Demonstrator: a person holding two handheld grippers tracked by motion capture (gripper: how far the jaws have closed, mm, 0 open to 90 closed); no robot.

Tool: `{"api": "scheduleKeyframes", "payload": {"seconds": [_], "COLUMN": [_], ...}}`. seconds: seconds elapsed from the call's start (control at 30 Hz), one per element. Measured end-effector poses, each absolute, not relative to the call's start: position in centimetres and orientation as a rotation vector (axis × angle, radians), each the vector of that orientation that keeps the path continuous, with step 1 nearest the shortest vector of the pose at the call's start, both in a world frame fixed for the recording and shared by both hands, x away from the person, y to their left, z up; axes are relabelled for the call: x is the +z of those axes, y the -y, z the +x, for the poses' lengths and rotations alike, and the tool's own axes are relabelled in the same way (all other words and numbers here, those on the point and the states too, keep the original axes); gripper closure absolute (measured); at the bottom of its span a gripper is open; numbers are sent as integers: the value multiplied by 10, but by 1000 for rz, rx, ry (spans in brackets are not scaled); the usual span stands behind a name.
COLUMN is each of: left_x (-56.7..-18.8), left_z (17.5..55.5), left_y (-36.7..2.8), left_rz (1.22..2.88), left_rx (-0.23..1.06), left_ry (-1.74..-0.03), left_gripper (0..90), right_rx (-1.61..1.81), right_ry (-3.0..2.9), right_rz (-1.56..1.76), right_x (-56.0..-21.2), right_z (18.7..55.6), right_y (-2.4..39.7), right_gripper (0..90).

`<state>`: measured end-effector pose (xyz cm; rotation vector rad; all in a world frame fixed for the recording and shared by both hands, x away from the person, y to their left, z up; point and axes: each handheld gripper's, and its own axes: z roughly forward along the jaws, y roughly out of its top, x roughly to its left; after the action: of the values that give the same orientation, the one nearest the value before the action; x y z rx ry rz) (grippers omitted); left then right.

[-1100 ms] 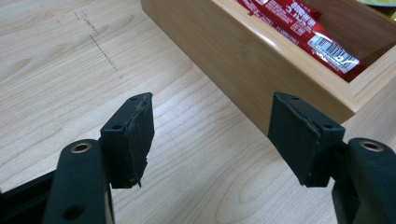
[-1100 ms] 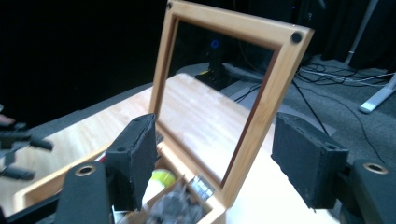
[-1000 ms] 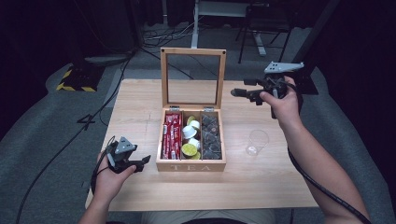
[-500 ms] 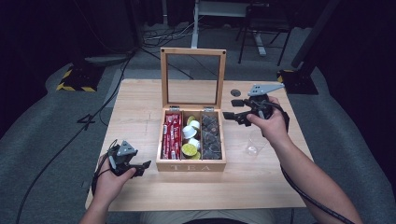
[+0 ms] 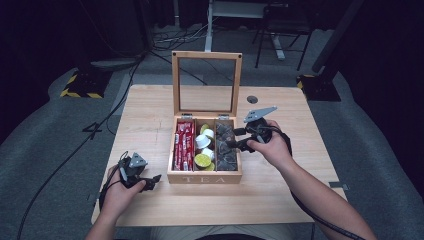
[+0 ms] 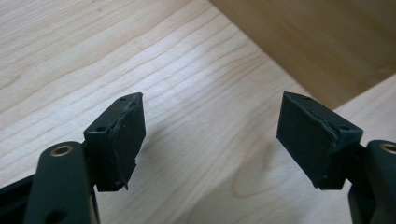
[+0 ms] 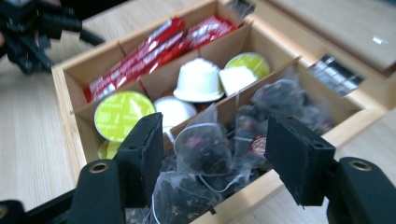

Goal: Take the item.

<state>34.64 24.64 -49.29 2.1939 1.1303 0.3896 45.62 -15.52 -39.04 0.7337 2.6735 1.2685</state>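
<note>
A tea bag (image 7: 204, 148), light, soft and crushable, is straddled ungripped by the closing right gripper (image 7: 212, 158) in the box's (image 5: 205, 178) right compartment; its gathered top should be pinched gently; the left gripper (image 6: 210, 137), opening, rests empty near the table's (image 5: 150, 115) front-left corner

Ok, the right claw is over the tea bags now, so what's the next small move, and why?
Probably lower the right claw a little further and close on the top tea bag. Its jaws have just been closing, but they straddle the bag without pressing it. The left claw is open over bare table.
</note>
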Motion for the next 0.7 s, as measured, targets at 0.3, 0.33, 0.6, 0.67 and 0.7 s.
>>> {"api": "scheduleKeyframes", "payload": {"seconds": [0.3, 0.33, 0.6, 0.67, 0.7], "left_x": [-499, -499, -500, -503, -504], "left_z": [350, 350, 349, 349, 348], "left_y": [-250, -250, -250, -250, -250], "left_rz": [2165, 2164, 2160, 2141, 2132], "left_rx": [404, 407, 420, 426, 425], "left_ry": [-1166, -1165, -1162, -1148, -1147], "left_gripper": [214, 214, 200, 179, 168], "right_rx": [1113, 1107, 998, 987, 973], "right_ry": [-2784, -2790, -2814, -2818, -2815], "right_rz": [697, 695, 674, 658, 648], "right_x": [-408, -410, -426, -428, -428], "right_z": [458, 458, 463, 464, 464], "right_y": [133, 131, 121, 120, 119], "right_gripper": [392, 388, 503, 564, 585]}}
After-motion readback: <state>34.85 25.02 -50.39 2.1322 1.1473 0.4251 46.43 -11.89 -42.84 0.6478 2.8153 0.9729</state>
